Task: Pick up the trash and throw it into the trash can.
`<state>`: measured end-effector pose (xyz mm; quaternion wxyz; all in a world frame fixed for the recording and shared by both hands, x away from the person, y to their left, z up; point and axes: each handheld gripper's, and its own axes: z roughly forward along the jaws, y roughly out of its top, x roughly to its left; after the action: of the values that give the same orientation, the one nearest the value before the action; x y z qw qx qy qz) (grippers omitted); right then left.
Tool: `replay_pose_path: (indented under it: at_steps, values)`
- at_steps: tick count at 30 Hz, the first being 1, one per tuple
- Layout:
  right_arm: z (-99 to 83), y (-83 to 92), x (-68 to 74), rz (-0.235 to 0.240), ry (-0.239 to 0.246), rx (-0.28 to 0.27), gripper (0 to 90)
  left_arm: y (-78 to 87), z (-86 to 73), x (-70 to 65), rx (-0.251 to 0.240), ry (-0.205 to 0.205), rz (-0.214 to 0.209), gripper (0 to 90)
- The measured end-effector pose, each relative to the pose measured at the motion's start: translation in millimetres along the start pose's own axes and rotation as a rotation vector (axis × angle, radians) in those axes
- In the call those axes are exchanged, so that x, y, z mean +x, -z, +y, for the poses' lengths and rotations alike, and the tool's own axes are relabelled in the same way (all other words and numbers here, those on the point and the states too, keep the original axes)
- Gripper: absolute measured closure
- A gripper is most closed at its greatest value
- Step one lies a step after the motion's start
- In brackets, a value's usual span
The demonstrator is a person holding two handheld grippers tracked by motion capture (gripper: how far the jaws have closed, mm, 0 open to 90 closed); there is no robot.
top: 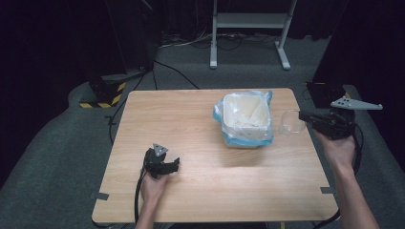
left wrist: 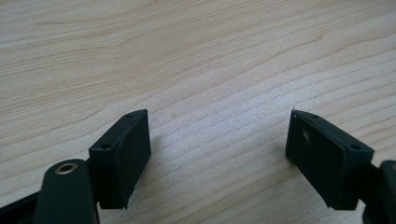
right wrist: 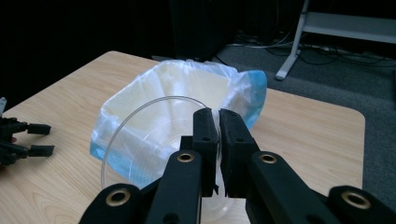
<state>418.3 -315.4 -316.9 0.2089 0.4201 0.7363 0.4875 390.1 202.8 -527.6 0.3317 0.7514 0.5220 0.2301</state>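
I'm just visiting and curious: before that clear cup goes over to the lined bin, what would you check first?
1. Right tool pinching the clear plastic cup by its rim: ok.
2. Cup lifted off the table: ok.
3. Bag-lined bin open at the top: ok.
4. Left tool resting apart from the bin, jaws open: ok.
5. Cup empty: cannot tell.

Lab or studio recording space: bare wooden table [top: 191, 119] on grey carpet [top: 57, 143], black curtains [top: 43, 38], loose floor cables [top: 191, 43], hazard-taped base [top: 107, 95], white stand frame [top: 248, 21]
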Motion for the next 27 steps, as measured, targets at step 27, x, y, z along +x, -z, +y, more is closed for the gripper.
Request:
replay_pose_path:
  at_steps: [27]
  values:
    - [38.9, -48.6, 9.4, 0.092, -0.005, -0.064, 85.5, -0.1, 0.0, -0.1, 0.0, 0.002, 0.0, 21.8]
